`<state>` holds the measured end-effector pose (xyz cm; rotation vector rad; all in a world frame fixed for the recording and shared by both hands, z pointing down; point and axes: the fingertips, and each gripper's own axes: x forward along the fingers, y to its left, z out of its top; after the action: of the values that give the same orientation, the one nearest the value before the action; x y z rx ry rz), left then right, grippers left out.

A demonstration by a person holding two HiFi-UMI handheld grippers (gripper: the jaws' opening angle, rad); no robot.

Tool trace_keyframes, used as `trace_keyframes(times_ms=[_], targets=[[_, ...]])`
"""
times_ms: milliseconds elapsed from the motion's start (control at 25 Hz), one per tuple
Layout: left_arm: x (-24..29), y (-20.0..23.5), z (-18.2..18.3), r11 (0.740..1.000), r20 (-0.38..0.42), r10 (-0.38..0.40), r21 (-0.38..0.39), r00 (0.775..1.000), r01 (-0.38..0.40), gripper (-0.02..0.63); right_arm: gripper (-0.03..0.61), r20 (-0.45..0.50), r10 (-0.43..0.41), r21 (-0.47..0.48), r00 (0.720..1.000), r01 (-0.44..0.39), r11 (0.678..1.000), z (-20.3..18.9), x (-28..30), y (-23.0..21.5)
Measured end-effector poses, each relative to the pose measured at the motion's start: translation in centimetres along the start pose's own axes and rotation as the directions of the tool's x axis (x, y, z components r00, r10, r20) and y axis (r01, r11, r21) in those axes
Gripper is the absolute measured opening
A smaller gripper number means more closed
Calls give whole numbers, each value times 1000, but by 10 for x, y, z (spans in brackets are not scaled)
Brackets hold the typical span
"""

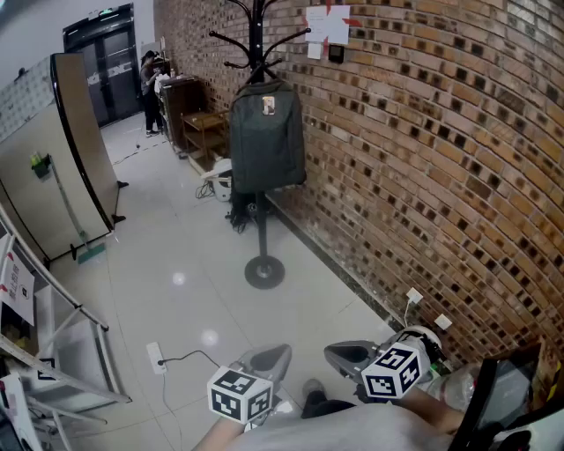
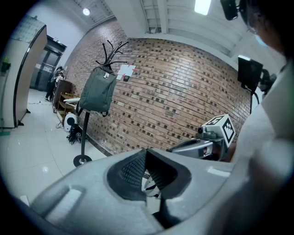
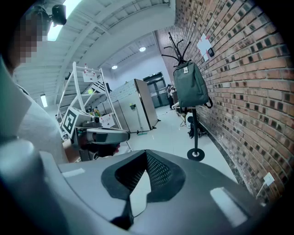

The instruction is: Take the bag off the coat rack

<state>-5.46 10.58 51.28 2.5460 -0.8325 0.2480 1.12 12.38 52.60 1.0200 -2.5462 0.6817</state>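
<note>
The bag (image 1: 266, 141), a dark grey-green backpack with a small tag on its front, hangs upright from the upper hooks of the coat rack (image 1: 263, 231). The rack stands on a round base on the glossy white floor (image 1: 176, 264), just beside the brick wall (image 1: 423, 132). I hold both tools low and close to my body, well apart from the rack. My left gripper (image 1: 275, 356) has its jaws pressed together with nothing between them. My right gripper (image 1: 339, 354) is likewise fully closed and empty, the two tools pointing roughly toward each other. A white power strip (image 1: 156, 357) lies on the floor near my left gripper, its cable trailing beside it. Papers (image 1: 328, 25) are pinned to the brick above and to the right of the rack, and a person (image 1: 150, 88) stands at the far end of the room, by a dark doorway (image 1: 107, 53).
</note>
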Motion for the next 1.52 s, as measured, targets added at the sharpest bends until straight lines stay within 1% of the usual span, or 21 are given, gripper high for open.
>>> trace_keyframes(times_ms=[160, 240, 360, 480, 640, 800, 880, 1000, 1160, 1280, 1400, 1440, 1480, 1520], targets=[[10, 8, 7, 1000, 2, 5, -5, 1000, -5, 2, -2, 16, 16, 8, 1000, -16, 1000, 8, 9, -9], [21, 14, 9, 1000, -14, 9, -3, 1000, -9, 2, -2, 17, 28, 17, 999, -28, 999, 10, 16, -20], [39, 31, 10, 1000, -50, 28, 0, 998, -28, 2, -2, 23, 44, 53, 999, -45, 998, 14, 32, -47], [66, 59, 22, 998, -68, 66, -7, 995, -67, 2, -2, 35, 54, 82, 998, -57, 995, 28, 52, -86], [111, 102, 55, 994, -73, 110, -13, 991, -111, 2, -2, 64, 86, 76, 994, -91, 993, 68, 84, -139], [172, 133, 89, 995, -88, 88, -48, 992, -93, 2, -2, 80, 96, 57, 992, -101, 993, 117, 106, -202], [197, 146, 109, 994, -90, 88, -50, 992, -92, 2, -2, 86, 100, 43, 991, -104, 994, 141, 115, -229], [218, 162, 144, 994, -62, 102, -28, 993, -104, 2, -2, 104, 107, -6, 989, -107, 994, 177, 121, -259], [220, 184, 190, 983, -18, 180, 31, 983, -180, 2, -2, 163, 88, -43, 983, -82, 996, 223, 121, -283], [214, 192, 227, 976, 55, 206, 54, 977, -209, 2, -2, 219, 97, -70, 971, -84, 994, 254, 114, -287], [214, 196, 253, 975, 122, 207, 60, 971, -216, 2, -2, 273, 75, -104, 959, -49, 993, 279, 105, -294], [216, 196, 257, 975, 131, 202, 66, 971, -212, 2, 13, 284, 69, -109, 956, -39, 993, 283, 102, -296], [218, 197, 260, 976, 137, 194, 73, 971, -205, 24, 36, 288, 68, -113, 955, -36, 993, 285, 101, -298], [220, 199, 262, 977, 145, 185, 77, 972, -198, 43, 44, 288, 71, -116, 955, -39, 992, 285, 100, -299]])
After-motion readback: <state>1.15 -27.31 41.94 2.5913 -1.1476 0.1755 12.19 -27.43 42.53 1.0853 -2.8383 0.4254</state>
